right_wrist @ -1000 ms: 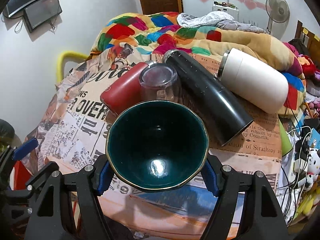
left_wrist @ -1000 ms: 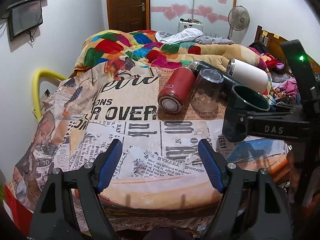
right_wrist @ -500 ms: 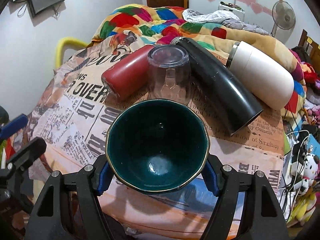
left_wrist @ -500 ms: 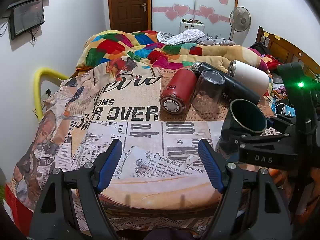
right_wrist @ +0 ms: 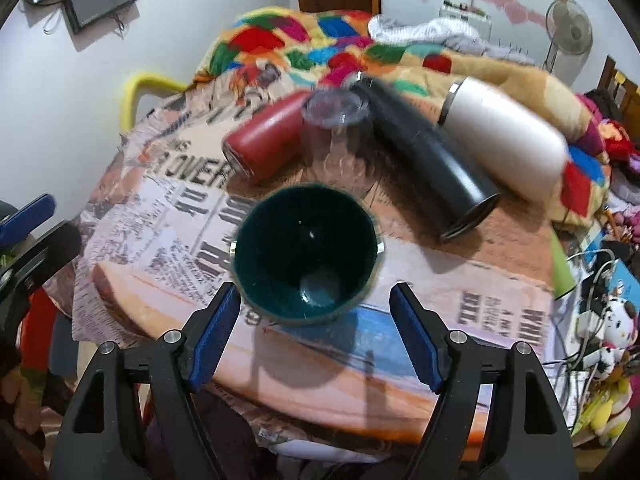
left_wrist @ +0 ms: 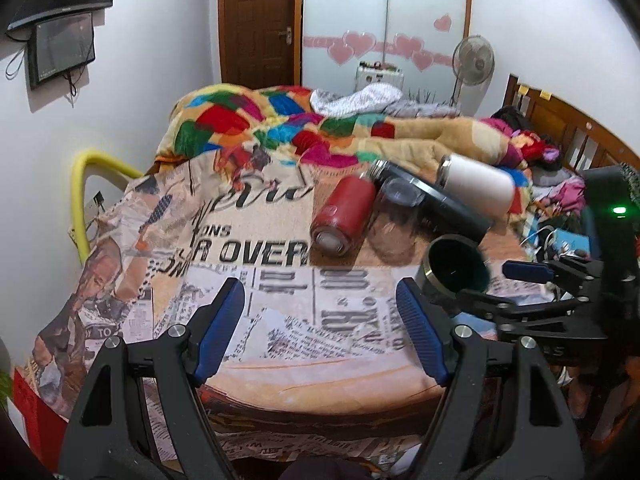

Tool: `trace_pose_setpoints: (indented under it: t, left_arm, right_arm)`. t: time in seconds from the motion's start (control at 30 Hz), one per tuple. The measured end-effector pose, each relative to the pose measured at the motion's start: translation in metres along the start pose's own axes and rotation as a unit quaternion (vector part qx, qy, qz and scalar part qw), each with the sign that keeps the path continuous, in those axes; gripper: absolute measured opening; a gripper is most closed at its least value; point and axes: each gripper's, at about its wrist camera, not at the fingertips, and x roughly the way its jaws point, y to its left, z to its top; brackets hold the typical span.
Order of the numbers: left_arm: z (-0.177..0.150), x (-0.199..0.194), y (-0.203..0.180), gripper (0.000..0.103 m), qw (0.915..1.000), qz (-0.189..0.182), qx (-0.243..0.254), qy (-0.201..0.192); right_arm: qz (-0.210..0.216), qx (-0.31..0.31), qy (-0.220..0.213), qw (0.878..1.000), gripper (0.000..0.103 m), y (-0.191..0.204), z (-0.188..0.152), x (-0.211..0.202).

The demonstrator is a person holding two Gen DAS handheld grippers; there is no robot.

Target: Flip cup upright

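Note:
A dark green cup with a gold rim (right_wrist: 306, 254) stands upright on the newsprint-patterned table cover near the front edge. It also shows in the left wrist view (left_wrist: 456, 266) at the right. My right gripper (right_wrist: 314, 332) is open, its blue pads just behind the cup and apart from it. My left gripper (left_wrist: 320, 330) is open and empty over the front middle of the table.
Behind the cup lie a red flask (right_wrist: 266, 146), an upside-down clear glass (right_wrist: 338, 132), a black flask (right_wrist: 424, 164) and a white flask (right_wrist: 508, 140). A colourful blanket (left_wrist: 280, 120) covers the bed beyond. Cables and toys (right_wrist: 604, 320) sit at the right.
My right gripper has opened and let go of the green cup, which now stands upright on the table. The gripper has drawn back a little. The left gripper stays open.

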Motion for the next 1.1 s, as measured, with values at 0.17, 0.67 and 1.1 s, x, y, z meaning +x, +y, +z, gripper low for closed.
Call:
trace_pose_setpoints:
  t: [0.17, 0.67, 1.1]
  left_arm:
    - [0.018, -0.046, -0.013, 0.077, 0.9983, -0.016, -0.002, -0.056]
    - [0.033, -0.215, -0.055, 0.084, 0.9614, -0.031, 0.016, -0.273]
    - [0.014, -0.238, -0.047, 0.099, 0.9568, -0.004, -0.009, -0.291]
  right_arm:
    - [-0.005, 0.001, -0.101, 0.995, 0.074, -0.004, 0.003, -0.083]
    - [-0.017, -0.002, -0.371, 0.929, 0.078, 0.024, -0.027, -0.268]
    - [-0.039, -0.005, -0.392, 0.919, 0.103, 0.034, -0.038, -0.269]
